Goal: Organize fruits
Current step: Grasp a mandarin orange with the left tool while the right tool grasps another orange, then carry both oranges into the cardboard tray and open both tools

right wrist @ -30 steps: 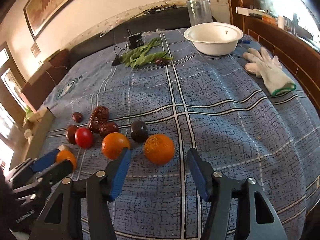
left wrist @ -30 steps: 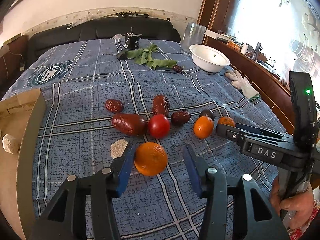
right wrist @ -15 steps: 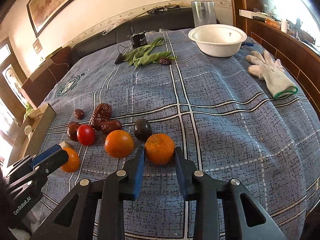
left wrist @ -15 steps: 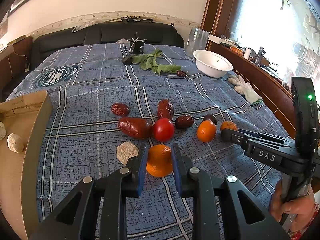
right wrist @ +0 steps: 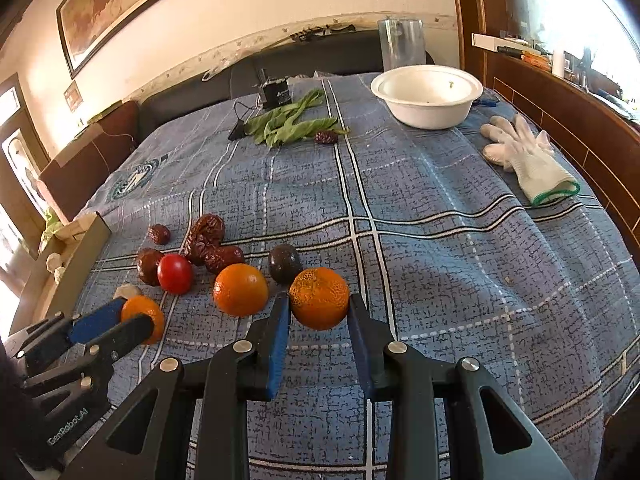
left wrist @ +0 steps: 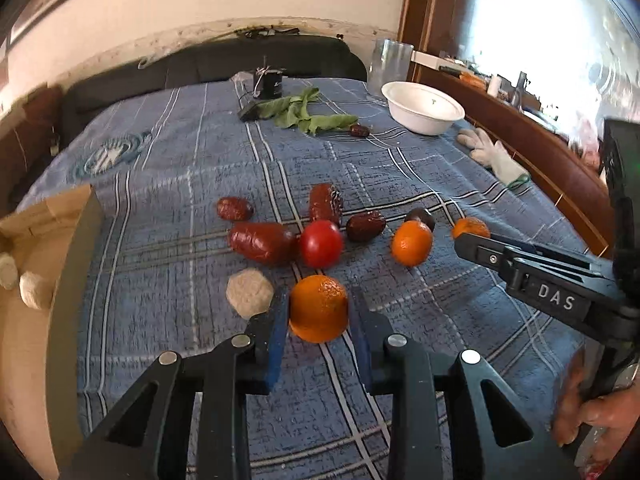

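My left gripper (left wrist: pixel 319 312) is shut on an orange mandarin (left wrist: pixel 319 308) and holds it just above the blue checked cloth. My right gripper (right wrist: pixel 318 310) is shut on another mandarin (right wrist: pixel 319 298); it also shows in the left wrist view (left wrist: pixel 470 227). A third mandarin (right wrist: pixel 240 289) lies between them, beside a dark plum (right wrist: pixel 284 263). A red tomato (left wrist: pixel 321 243) and several brown dates (left wrist: pixel 260 241) lie just beyond. A white bowl (right wrist: pixel 427 96) stands at the far right.
A cardboard box (left wrist: pixel 72 248) with pale lumps sits at the left edge. A pale flat piece (left wrist: pixel 249 292) lies by my left fingers. Green leaves (right wrist: pixel 292 124), a lone date (right wrist: pixel 326 137), a black device, a glass jar (right wrist: pixel 401 49) and a white glove (right wrist: pixel 528 164) lie further back.
Both grippers closed from open onto their mandarins and have lifted them slightly off the cloth. The other fruits have not moved.
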{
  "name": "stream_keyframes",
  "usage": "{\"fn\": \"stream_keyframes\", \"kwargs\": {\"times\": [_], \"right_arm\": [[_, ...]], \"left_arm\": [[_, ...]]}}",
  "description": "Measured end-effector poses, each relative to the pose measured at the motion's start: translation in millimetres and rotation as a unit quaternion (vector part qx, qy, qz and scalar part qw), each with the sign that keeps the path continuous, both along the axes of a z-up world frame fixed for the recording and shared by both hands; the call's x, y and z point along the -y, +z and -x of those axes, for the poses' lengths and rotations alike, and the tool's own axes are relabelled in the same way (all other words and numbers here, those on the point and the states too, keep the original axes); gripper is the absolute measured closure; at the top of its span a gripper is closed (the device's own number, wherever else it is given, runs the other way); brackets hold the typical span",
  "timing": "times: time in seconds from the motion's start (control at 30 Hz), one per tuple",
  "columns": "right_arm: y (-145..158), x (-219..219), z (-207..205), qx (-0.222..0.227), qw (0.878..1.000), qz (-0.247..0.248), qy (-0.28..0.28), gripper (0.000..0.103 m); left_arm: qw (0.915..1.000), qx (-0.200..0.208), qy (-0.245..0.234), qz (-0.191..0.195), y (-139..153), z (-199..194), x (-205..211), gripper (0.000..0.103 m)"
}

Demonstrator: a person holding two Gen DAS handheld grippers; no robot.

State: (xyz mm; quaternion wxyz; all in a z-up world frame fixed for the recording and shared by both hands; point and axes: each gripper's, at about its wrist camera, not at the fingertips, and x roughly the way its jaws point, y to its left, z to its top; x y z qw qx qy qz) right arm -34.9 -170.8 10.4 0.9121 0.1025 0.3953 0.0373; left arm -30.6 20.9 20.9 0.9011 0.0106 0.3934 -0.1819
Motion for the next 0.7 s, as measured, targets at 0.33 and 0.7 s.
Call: {"fn": "stream_keyframes", "kwargs": {"times": [0.33,0.7], "right_arm": [[44,-43,24,0.013,0.996,-0.059,0.06,0.072],[68,-207,6,0.005,0.973,-0.051,0.225,0.071]], "left_arm": [[0.9907,-0.019,0.053,0.124,32,44,-99,0.075],[0.9803,-0.02,0.196,0.019,54,11,-250,0.074]]}}
